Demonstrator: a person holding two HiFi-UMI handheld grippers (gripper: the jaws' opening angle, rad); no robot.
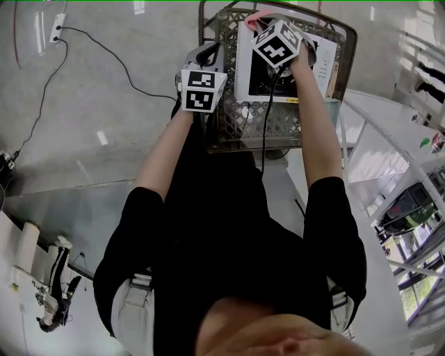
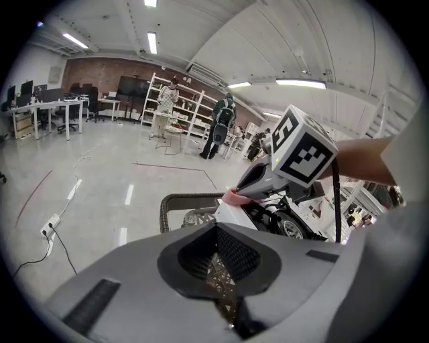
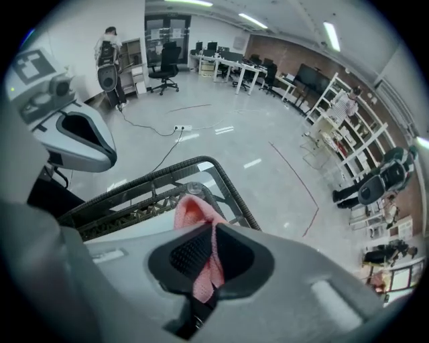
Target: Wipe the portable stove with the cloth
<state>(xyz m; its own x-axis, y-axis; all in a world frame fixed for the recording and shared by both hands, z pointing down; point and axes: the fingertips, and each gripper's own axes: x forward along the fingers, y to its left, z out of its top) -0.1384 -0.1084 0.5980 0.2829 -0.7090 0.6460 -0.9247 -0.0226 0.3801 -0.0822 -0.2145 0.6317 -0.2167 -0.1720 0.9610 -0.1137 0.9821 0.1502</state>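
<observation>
A white portable stove (image 1: 321, 68) with a black burner lies in a dark woven basket (image 1: 250, 126). My right gripper (image 1: 262, 23) is over the stove's far left corner, shut on a pink cloth (image 1: 254, 15). In the right gripper view the cloth (image 3: 194, 211) hangs pinched in the right gripper (image 3: 213, 231). My left gripper (image 1: 208, 53) is at the basket's left side, shut on a strip of its woven wall (image 2: 218, 268). In the left gripper view the cloth (image 2: 232, 196) touches the stove's corner (image 2: 231, 213) under the right gripper (image 2: 247, 189).
A power strip (image 1: 59, 26) and its cable trail over the grey floor on the left. White racks (image 1: 410, 160) stand to the right. The basket's rim (image 3: 167, 171) curves round the stove. People and shelves (image 2: 181, 107) are far off.
</observation>
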